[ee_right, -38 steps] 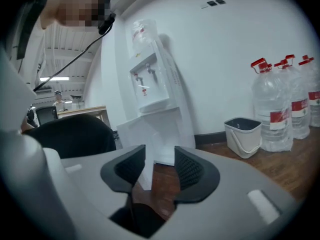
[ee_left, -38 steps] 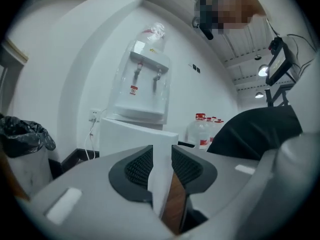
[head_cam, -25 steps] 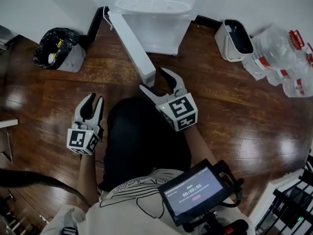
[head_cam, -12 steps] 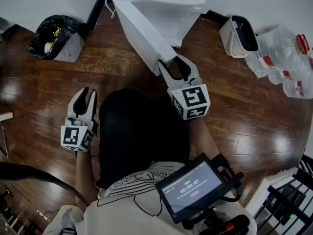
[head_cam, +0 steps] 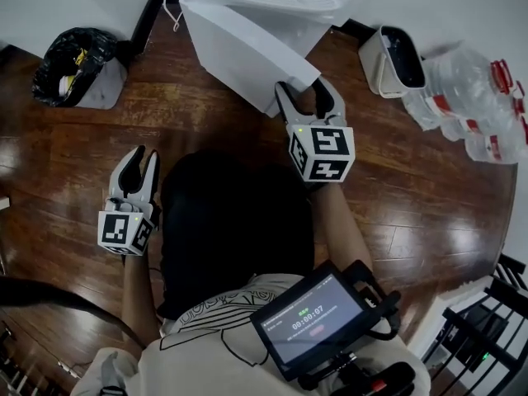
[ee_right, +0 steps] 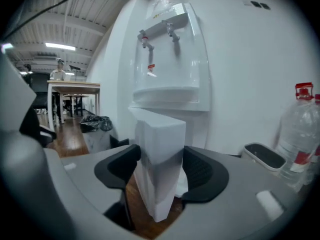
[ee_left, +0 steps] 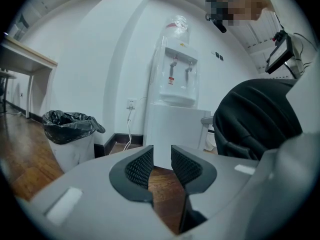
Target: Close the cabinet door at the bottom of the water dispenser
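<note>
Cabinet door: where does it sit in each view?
Head view: cabinet door top centre, swung open, free edge at right gripper.
Left gripper view: white panel at centre, beyond the tongs.
Right gripper view: edge-on, held between the tongs.
Shared landmark: black-bagged bin.

Black-bagged bin, white pail, water bottles, wood floor

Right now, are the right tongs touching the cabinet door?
Touching. The right gripper view shows the edge of the cabinet door wedged between the right tongs, both pads against it, no gap.
</note>
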A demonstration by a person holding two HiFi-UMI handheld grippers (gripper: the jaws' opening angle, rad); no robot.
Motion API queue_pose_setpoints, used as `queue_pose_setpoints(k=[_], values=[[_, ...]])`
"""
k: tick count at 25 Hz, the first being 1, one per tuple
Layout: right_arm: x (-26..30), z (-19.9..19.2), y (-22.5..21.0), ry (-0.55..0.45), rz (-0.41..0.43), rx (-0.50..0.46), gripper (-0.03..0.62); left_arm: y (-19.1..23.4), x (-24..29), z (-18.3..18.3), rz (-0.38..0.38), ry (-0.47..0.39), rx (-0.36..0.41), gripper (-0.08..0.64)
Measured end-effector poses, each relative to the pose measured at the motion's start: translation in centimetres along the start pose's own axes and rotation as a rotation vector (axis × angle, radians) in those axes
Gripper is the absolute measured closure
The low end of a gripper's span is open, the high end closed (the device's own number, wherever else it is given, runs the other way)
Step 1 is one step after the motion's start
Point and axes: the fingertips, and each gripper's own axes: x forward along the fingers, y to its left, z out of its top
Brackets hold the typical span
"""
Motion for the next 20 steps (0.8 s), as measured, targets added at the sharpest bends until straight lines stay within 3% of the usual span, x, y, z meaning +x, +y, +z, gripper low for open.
queue_pose_setpoints(k=[3,5,6,7,8,12,20], values=[[0.1,0.3,-1.0,-0.018,-0.114,-0.009,0.293,0.7,-0.2,-0.4,0.004,0.001,0.0,0.431],[-1.0,0.4,-1.5,-0.05,-0.201,-0.033,0.328,1.4,-0.5,-0.6,0.013,0.004,-0.003,0.431],[-1.6,0.5,-1.7,-0.071,-0.236,-0.034,0.44,1.8,-0.5,-0.7,0.017,0.005,-0.006,0.431],[-2.1,0.5,-1.8,-0.091,-0.251,-0.026,0.504,2.0,-0.5,-0.7,0.021,0.005,-0.007,0.431],[-2.3,0.4,-1.7,-0.104,-0.246,-0.012,0.528,2.2,-0.5,-0.8,0.023,0.005,-0.008,0.431],[-1.5,0.4,-3.1,-0.084,-0.205,0.037,0.526,1.8,-0.5,-1.3,0.016,0.002,-0.01,0.431],[3.1,1.9,-8.8,-0.038,-0.289,0.085,0.528,1.4,-1.3,-1.3,0.026,0.001,-0.012,0.431]])
